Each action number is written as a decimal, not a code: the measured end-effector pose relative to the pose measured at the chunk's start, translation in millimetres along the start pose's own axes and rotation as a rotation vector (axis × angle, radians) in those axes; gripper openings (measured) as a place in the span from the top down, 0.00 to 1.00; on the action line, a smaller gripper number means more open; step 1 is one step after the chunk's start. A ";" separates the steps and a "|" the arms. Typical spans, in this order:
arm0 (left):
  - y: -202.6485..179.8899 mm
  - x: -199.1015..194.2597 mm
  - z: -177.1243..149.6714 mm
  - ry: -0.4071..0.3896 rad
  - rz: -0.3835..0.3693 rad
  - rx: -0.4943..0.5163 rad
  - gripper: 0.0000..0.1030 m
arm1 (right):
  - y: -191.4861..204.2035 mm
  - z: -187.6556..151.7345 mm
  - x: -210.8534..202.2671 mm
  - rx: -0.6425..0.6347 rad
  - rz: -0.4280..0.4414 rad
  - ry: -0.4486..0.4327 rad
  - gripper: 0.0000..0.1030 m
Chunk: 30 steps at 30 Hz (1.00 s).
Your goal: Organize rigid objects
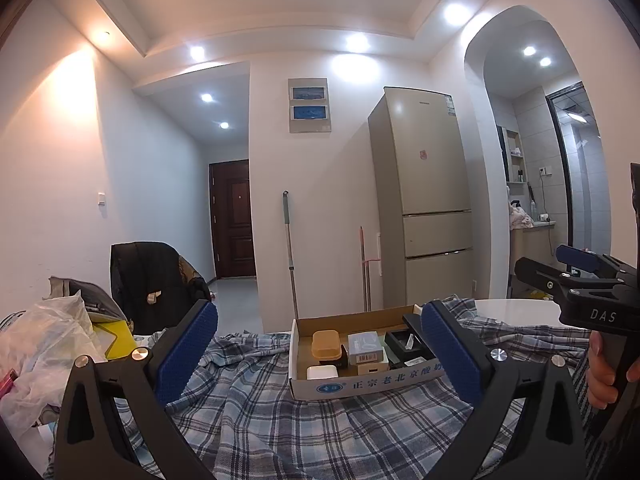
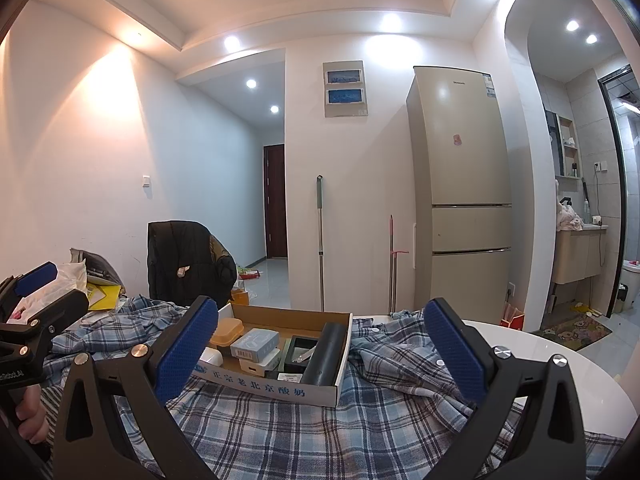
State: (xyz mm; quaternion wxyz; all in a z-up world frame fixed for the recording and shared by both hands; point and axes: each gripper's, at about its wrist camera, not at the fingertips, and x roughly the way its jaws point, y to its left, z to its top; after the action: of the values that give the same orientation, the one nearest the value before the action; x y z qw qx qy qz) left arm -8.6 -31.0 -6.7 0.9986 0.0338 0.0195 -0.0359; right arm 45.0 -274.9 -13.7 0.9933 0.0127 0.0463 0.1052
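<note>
A shallow cardboard box lies on a blue plaid cloth. It holds an orange case, a grey-blue carton, a white case and a black tray. The right wrist view shows the same box with a black cylinder along its right side. My left gripper is open and empty, a little short of the box. My right gripper is also open and empty before the box. It appears at the right edge of the left wrist view too, held by a hand.
The cloth covers a round white table. A plastic bag and yellow items crowd the left. A chair with a black jacket stands behind. A fridge and mop are against the far wall.
</note>
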 end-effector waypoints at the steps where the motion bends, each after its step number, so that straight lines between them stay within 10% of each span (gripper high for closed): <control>1: 0.1 0.0 0.0 0.000 0.002 0.000 0.00 | 0.2 0.1 -0.2 0.001 0.000 0.000 0.00; 30: -2.2 0.5 0.6 0.005 0.025 -0.009 0.00 | 0.2 0.2 -0.1 -0.001 0.000 -0.002 0.00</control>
State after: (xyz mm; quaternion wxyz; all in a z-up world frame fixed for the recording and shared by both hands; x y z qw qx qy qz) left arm -8.3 -33.3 -6.3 0.9991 0.0298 0.0216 -0.0232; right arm 44.9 -274.7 -13.6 0.9933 0.0125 0.0456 0.1053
